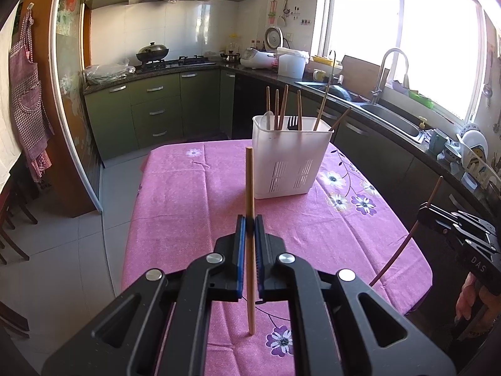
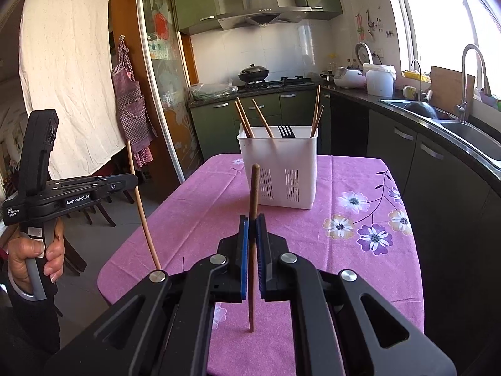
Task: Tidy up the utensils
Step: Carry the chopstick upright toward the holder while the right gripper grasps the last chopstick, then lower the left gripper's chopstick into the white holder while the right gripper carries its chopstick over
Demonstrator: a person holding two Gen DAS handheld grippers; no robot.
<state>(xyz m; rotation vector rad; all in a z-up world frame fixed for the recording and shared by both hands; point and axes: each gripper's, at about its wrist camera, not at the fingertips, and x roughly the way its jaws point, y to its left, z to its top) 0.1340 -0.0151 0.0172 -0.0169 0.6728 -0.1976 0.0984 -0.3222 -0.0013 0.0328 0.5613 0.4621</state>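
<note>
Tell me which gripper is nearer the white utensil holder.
Hard to call; roughly equal. The left gripper, clamping a light chopstick, and the right gripper, clamping a dark chopstick, both sit short of the white utensil holder.

A table (image 1: 194,206) draped in a pink cloth printed with white and purple flowers (image 1: 363,203) stands in the kitchen. Toward its far end sits a white rectangular plastic utensil holder with slotted sides (image 1: 289,169), upright on the cloth, with wooden chopsticks (image 1: 283,106) and a black fork (image 1: 292,122) standing inside.
</note>
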